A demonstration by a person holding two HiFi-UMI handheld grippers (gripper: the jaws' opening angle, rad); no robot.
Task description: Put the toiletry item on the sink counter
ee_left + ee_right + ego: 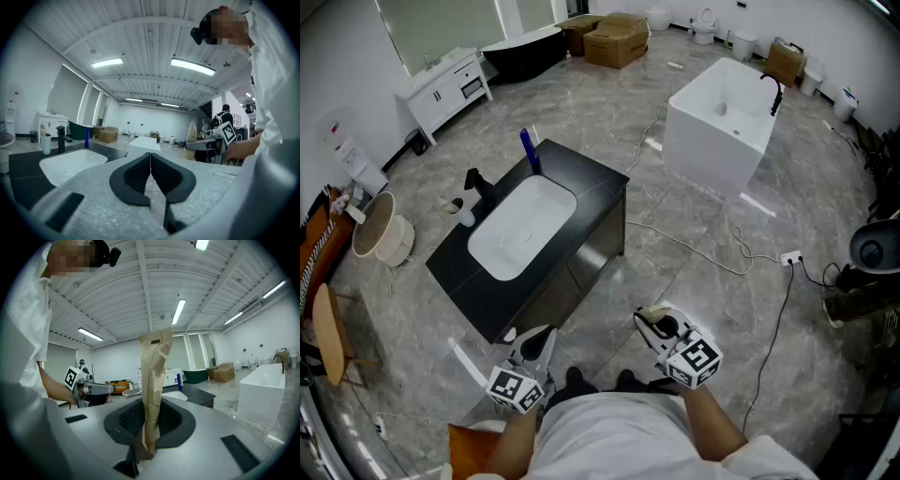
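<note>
My right gripper [649, 319] is shut on a flat tan paper-wrapped toiletry packet [153, 390], which stands upright between its black pads in the right gripper view. In the head view the packet [654, 311] shows as a pale tip at the jaws. My left gripper [525, 339] is shut with nothing in it; its dark pads [136, 176] meet in the left gripper view. The black sink counter [592, 183] with a white basin [521, 227] stands ahead and to the left, about a step away from both grippers.
On the counter stand a blue bottle [529, 151], a black faucet [475, 183] and a white cup [466, 215]. A white freestanding tub [722, 122] is ahead right, with a cable [741, 258] across the floor. A round basin [382, 230] sits left.
</note>
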